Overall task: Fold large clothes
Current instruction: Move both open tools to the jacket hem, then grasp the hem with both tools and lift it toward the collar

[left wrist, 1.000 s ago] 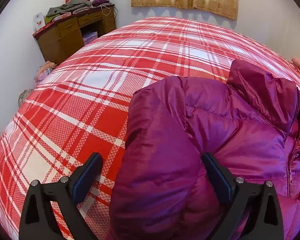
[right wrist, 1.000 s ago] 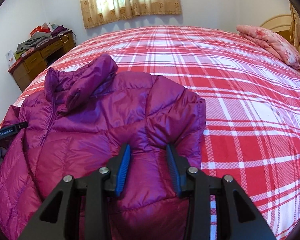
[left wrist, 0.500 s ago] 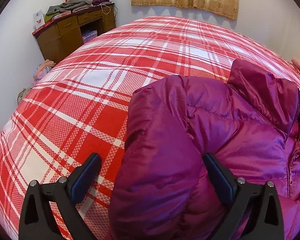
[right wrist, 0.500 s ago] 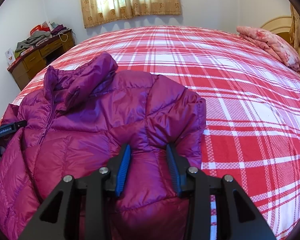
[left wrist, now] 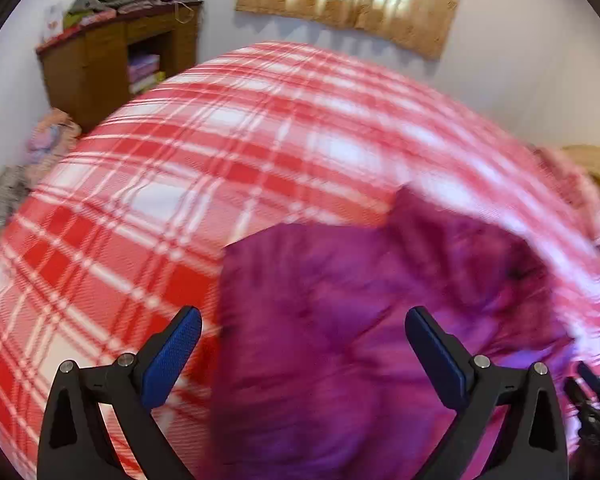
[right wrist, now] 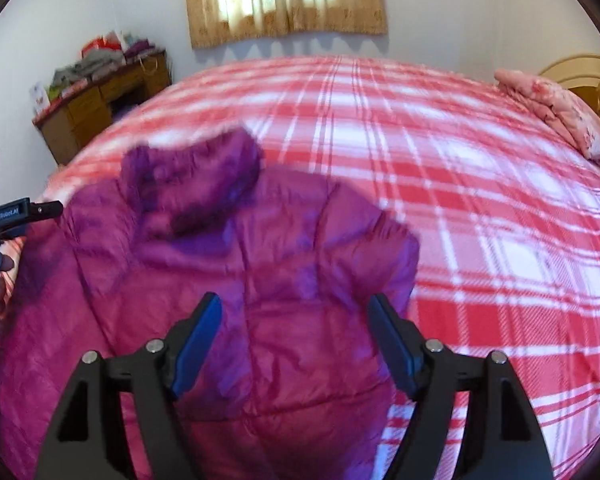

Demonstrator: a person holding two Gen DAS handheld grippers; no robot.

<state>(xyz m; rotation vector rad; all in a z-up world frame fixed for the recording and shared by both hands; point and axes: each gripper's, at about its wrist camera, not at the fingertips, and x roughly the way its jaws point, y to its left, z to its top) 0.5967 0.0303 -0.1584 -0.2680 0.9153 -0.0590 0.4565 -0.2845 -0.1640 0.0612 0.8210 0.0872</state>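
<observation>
your right gripper [right wrist: 294, 340], jaws just opened, and your wide-open left gripper [left wrist: 302, 350] both hover empty over the puffy magenta quilted jacket [right wrist: 236, 288] lying on the red-and-white plaid bedspread [right wrist: 480, 200], whose springy padding could unfold itself.

magenta jacket [right wrist: 228, 280] on a red-and-white plaid bedspread [right wrist: 480, 220]; beige patterned curtain [right wrist: 284, 0].

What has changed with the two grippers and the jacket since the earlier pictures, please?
The right gripper has just opened, letting go of the purple jacket. Both it and the left gripper, open as before, have lifted away. The jacket stays on the plaid bed.
</observation>
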